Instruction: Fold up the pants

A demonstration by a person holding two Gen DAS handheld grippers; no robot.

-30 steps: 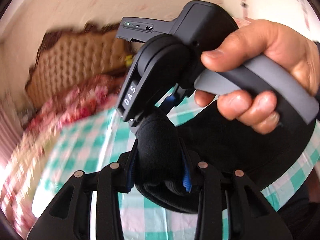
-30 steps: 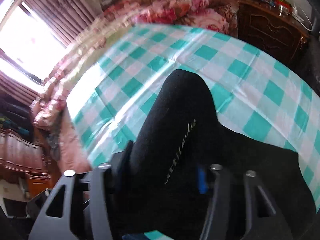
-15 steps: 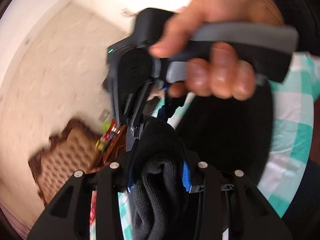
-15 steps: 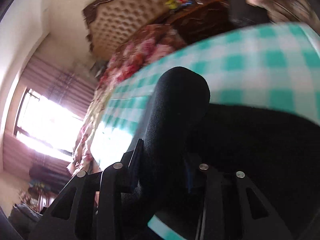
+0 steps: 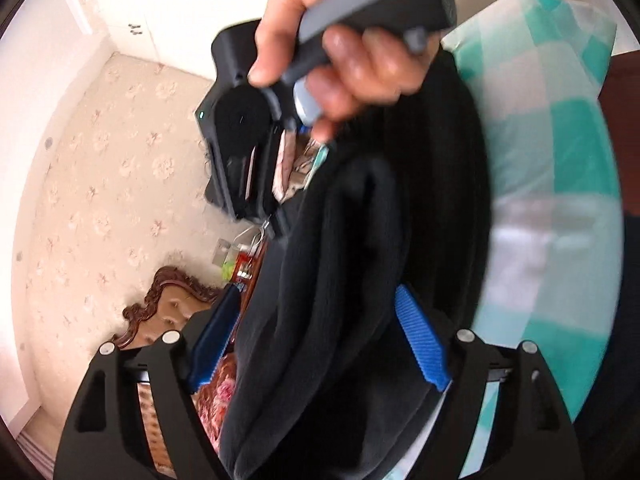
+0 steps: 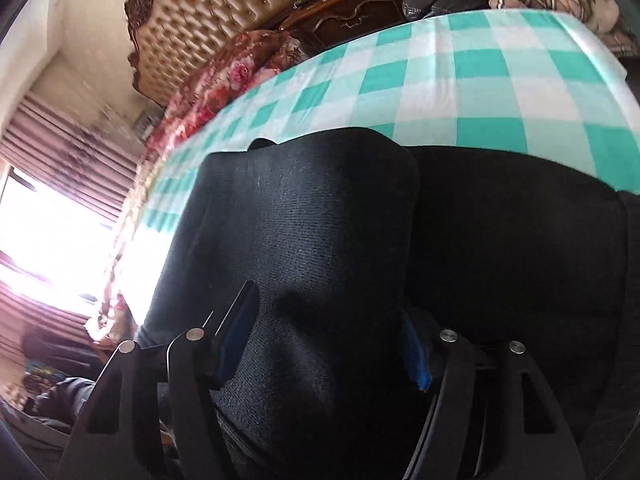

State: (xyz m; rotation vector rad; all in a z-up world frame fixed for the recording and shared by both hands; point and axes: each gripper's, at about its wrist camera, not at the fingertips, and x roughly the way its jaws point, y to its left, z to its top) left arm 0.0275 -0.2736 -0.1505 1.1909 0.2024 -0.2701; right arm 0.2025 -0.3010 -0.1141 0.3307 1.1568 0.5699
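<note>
At the bottom of the left wrist view, the left claw (image 5: 320,344) is clamped on a thick bunch of the black knit fabric pants (image 5: 332,280), its blue pads pressing either flank of the cloth. Just above it, mid-frame, the right hand (image 5: 344,40) grips the grey handle of the other tool. In the right wrist view, the right claw (image 6: 324,344) is likewise clamped on a rounded fold of the pants (image 6: 304,240), which rises from between the pads to the frame's centre. Behind, the rest of the garment lies on the teal-and-white checked tablecloth (image 6: 460,80) covering the desk. Farther, at upper left, stands a tufted tan headboard (image 6: 208,28).
</note>
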